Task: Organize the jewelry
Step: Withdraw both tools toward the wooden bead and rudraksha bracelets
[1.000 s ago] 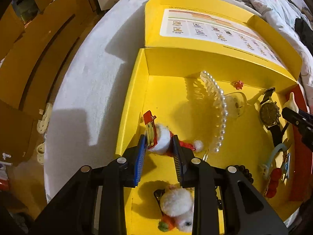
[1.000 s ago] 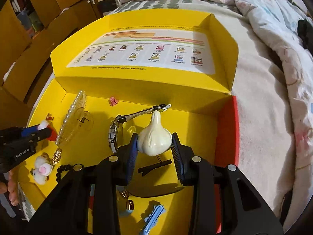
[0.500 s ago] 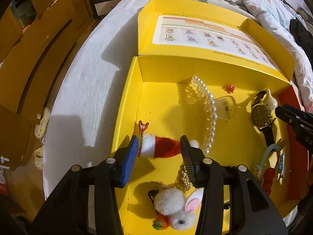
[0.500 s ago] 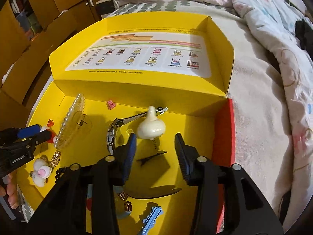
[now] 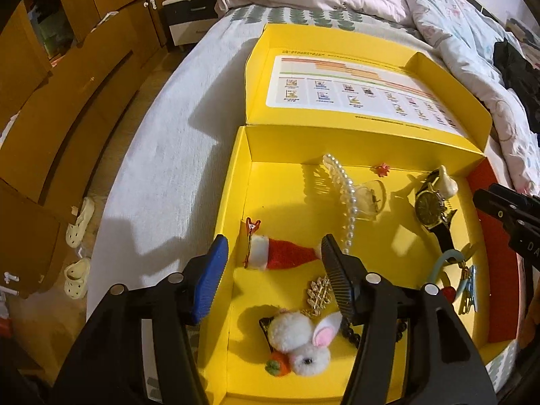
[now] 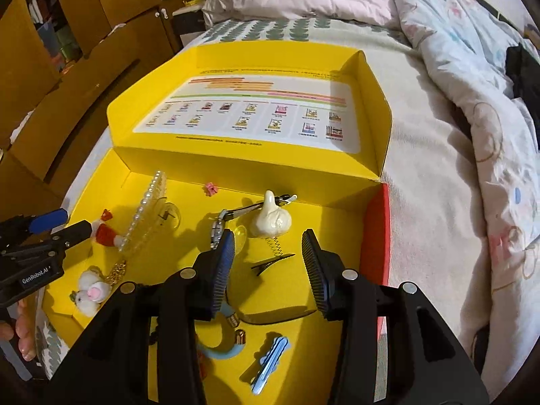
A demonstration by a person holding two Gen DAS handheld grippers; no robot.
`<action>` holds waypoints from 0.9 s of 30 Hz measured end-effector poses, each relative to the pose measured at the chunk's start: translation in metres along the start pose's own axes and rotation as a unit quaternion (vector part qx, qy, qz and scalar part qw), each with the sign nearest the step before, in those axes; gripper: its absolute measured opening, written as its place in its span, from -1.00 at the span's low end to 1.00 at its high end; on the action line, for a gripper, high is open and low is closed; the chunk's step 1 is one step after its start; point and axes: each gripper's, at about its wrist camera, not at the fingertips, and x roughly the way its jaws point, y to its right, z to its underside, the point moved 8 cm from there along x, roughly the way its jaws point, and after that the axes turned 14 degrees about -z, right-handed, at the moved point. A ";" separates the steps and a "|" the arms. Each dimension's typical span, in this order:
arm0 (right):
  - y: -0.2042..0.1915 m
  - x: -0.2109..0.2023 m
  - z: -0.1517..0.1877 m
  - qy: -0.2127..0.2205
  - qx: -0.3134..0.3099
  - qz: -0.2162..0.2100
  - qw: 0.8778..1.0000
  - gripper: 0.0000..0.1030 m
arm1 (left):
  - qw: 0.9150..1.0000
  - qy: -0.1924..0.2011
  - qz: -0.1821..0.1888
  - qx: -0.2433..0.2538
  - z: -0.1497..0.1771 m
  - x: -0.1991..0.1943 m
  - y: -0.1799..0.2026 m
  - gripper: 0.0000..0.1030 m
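Observation:
A yellow box lies open on the bed. My left gripper hangs over its left side with its jaws opening. A red Santa-hat clip lies flat on the box floor beneath the gap, touched by neither pad. My right gripper is open above the right side. A white garlic-shaped clip lies just beyond its fingertips, next to a watch, with its spring and black clip under the gap. Both grippers hold nothing.
The box also holds a pearl comb, a bunny pom-pom clip, a gold brooch and a blue clip. Its lid stands open behind. A quilt is on the right, wooden cupboards on the left.
Both grippers opened and let go. The Santa-hat clip now lies flat on the box floor and the garlic clip rests by the watch. Both grippers have risen.

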 end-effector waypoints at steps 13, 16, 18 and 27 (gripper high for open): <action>-0.045 -0.058 0.018 0.017 -0.020 0.010 1.000 -0.07 | 0.997 0.079 -0.013 -0.022 0.024 -0.074 -0.015 0.49; -0.061 -0.079 0.029 0.035 -0.019 0.001 0.999 0.30 | 0.995 0.092 0.003 -0.036 0.034 -0.092 -0.018 0.63; -0.071 -0.091 0.041 0.046 -0.018 -0.010 0.999 0.33 | 0.995 0.098 0.001 -0.035 0.049 -0.103 -0.019 0.64; -0.095 -0.110 0.115 0.018 -0.024 -0.005 1.000 0.33 | 0.995 0.091 -0.016 -0.025 0.110 -0.113 -0.021 0.64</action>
